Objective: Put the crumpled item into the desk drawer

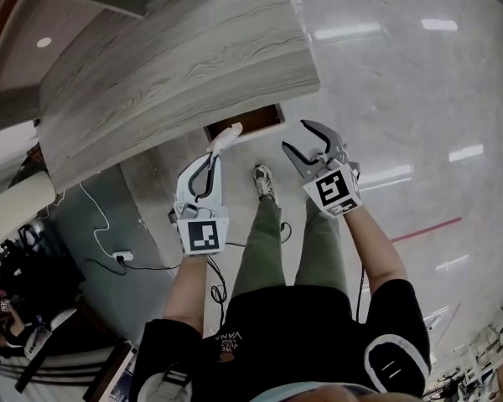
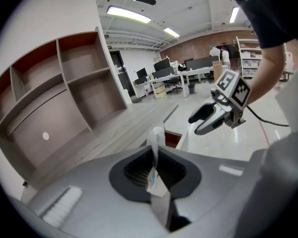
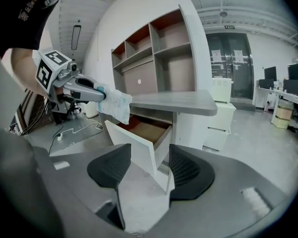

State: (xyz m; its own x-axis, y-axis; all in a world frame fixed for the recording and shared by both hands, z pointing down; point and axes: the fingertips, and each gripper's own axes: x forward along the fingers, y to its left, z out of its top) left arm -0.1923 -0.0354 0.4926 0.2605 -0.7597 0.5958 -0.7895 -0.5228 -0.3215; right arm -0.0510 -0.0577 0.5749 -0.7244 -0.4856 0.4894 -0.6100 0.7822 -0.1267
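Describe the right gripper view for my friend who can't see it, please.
The jaws of the right gripper stand open, framing an open desk drawer ahead. At left, the left gripper holds a crumpled white item over the drawer's front, beside the grey desktop; open shelves stand behind.

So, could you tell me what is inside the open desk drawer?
The drawer shows only bare brown floor; its white front panel hides the near part. The crumpled item is outside, in the left gripper.
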